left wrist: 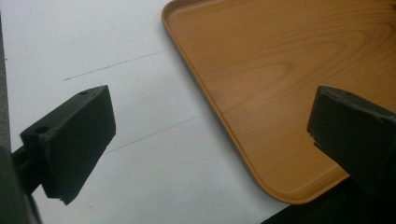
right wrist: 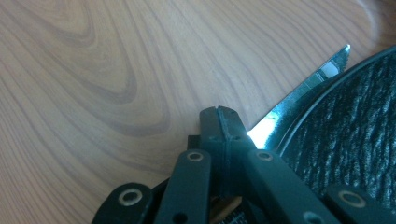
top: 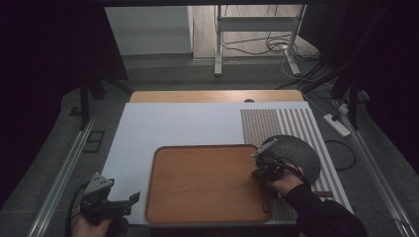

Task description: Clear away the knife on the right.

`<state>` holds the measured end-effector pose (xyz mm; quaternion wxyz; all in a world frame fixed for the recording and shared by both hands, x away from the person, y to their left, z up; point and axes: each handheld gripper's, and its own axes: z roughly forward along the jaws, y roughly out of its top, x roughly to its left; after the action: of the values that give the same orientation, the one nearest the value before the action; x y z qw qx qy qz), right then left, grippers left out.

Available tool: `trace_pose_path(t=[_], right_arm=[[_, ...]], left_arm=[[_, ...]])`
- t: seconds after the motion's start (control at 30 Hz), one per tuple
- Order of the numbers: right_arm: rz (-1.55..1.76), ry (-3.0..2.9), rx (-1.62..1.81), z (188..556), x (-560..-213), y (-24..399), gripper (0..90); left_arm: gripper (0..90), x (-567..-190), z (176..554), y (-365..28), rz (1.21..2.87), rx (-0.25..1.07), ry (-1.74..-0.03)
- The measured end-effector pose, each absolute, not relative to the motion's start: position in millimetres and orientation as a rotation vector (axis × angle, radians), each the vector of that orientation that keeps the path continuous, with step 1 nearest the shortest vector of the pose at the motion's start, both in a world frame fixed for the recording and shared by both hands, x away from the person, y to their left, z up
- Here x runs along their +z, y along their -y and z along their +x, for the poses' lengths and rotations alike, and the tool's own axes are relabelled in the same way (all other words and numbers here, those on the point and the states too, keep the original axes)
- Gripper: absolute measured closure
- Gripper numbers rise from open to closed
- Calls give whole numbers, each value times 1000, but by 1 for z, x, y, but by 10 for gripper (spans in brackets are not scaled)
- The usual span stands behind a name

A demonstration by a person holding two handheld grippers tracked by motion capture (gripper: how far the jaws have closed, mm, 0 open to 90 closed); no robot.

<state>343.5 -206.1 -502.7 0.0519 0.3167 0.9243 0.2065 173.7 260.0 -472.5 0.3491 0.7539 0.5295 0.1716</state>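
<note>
Knife [right wrist: 303, 86] pinched in right hand-held gripper [right wrist: 223, 122] beside dark plate [top: 296, 150], left hand-held gripper [left wrist: 210, 130] wide apart over wooden tray [top: 197, 180]

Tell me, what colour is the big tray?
Orange-brown wood grain on the tray, clearest in the left gripper view.

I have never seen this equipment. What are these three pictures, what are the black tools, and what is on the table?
A person holds a two-jaw gripper in each hand. One camera looks down from above; another rides on each gripper. A wooden tray lies on a white board, beside a striped mat bearing a dark round plate. The left gripper is open, holding nothing, near the tray's corner. The right gripper is shut over the tray; a shiny serrated blade runs beside its jaws, but whether they clamp it is unclear.
</note>
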Motion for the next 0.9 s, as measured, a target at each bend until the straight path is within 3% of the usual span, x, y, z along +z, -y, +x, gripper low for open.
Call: trace_pose_path(t=[0.33,0.53,0.73,0.9], right_arm=[[955,-2811,716,345,-497,206,893],[915,-2795,754,341,-493,201,826],[861,-2776,801,338,-488,196,694],[871,-2757,825,338,-486,195,513]], left_arm=[[18,-473,174,-260,1952,444,-1373],[18,-473,174,-260,1955,444,-1372],[18,-473,174,-260,1957,444,-1372],[18,-473,174,-260,1958,444,-1372]])
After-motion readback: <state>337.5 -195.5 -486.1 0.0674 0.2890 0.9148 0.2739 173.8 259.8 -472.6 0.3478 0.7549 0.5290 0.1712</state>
